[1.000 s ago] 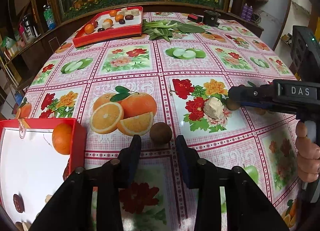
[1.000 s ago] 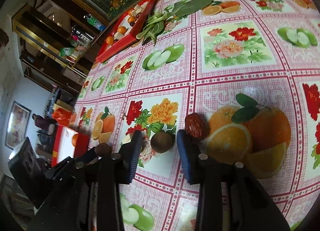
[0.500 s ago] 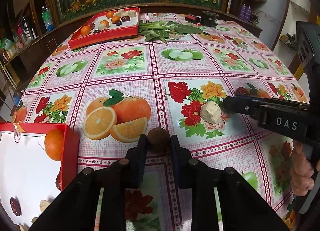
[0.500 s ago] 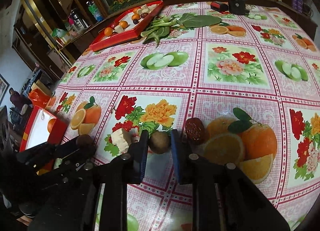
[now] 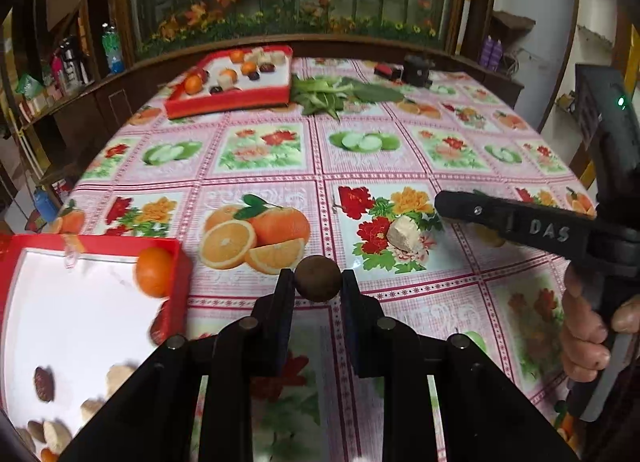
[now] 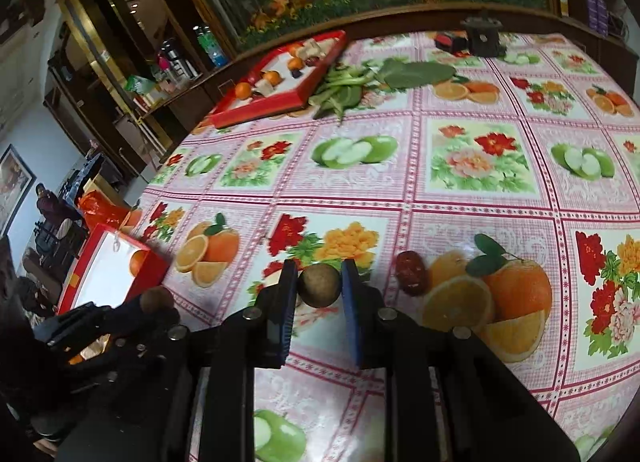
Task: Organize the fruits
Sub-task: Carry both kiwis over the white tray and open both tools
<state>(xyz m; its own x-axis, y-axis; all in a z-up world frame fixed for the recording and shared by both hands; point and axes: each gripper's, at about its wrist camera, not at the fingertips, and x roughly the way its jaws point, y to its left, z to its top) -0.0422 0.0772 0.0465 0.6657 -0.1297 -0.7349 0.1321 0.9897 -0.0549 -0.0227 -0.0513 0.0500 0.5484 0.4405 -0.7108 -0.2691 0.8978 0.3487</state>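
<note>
While the left gripper [image 5: 318, 286] is pinched tight on a round brown fruit [image 5: 318, 278] held just off the counter [image 5: 400, 165] beside the near red tray [image 5: 176, 262], the right gripper [image 6: 319, 288] has its own brownish-green fruit [image 6: 319, 285] squeezed between both pads. A dark red date [image 6: 411, 272] lies on the cloth just right of that gripper, and a pale chunk [image 5: 404, 233] sits near its tip in the left view.

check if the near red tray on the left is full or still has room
It has room. The near red tray shows mostly bare white floor, with one orange in a corner and a few small pieces along the near edge.
</note>
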